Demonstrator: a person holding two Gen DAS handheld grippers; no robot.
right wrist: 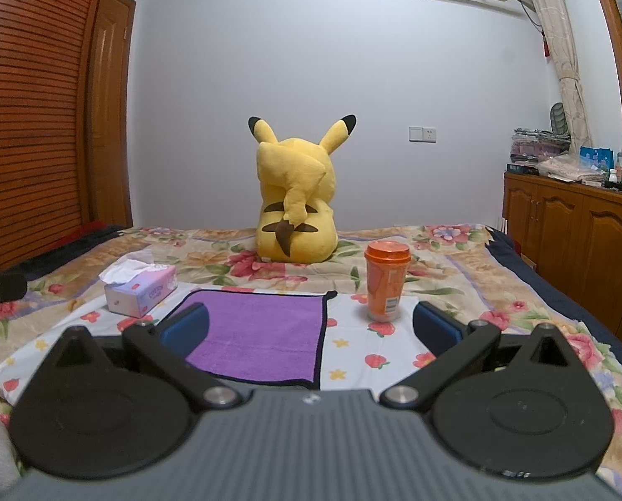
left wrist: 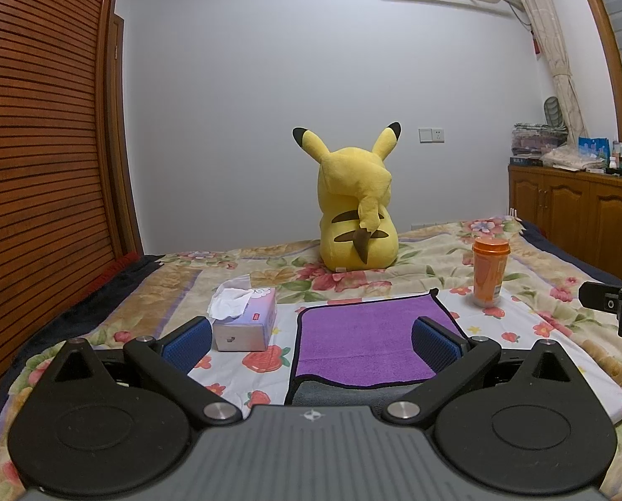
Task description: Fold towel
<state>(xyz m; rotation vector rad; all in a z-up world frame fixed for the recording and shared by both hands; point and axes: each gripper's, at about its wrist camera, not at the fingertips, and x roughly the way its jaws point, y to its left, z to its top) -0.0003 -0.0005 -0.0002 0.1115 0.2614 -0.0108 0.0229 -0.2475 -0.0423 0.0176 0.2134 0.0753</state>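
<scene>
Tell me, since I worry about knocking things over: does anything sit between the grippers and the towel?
Nothing visible does. The purple towel lies directly ahead; the tissue box stands left of it, the orange cup right.

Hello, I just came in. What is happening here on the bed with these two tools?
A person holds a gripper in each hand over a bed with a flowered cover, about to fold the purple towel. The towel lies on the cover, and its near edge looks already turned over, showing a grey side. The left gripper and the right gripper are both open and grasp nothing. A tissue box sits left of the towel, an orange cup right of it, and a yellow plush toy behind.
</scene>
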